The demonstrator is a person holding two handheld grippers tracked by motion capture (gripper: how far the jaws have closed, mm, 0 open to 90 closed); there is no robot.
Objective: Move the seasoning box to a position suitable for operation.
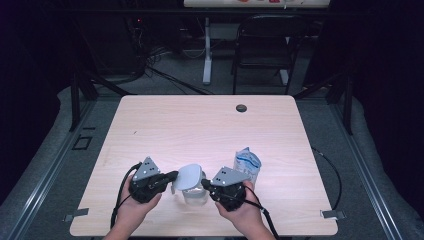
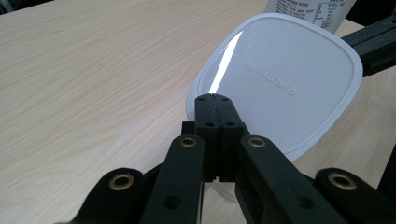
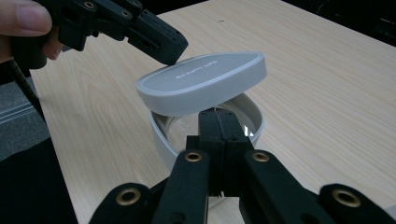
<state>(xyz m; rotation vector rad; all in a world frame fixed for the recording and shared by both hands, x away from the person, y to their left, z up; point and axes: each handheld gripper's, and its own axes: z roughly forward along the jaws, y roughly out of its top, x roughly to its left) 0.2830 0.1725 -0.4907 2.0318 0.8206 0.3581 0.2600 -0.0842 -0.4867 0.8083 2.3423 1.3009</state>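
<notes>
Now the left tongs (image 3: 163, 49) pinch the tilted lid (image 3: 205, 81) by its edge; it could slip. The right tongs (image 3: 223, 122) hold the tub (image 3: 161, 140) rim.

In the right gripper view, the right gripper (image 3: 218, 114) is rising from the bottom edge with its 2 black jaws pressing together, tips sitting at the near rim of a clear container (image 3: 205, 133) with a white band around its top. A white lid (image 3: 203, 81) is hanging tilted above the container, its far-right side higher, and raised lettering is showing on its top. The left gripper (image 3: 170, 53) is reaching in from the upper left, its jaws closing on the lid's far edge. A thumb (image 3: 25, 18) is resting on that gripper's body. The light wooden table (image 3: 317, 88) is lying underneath everything.
</notes>
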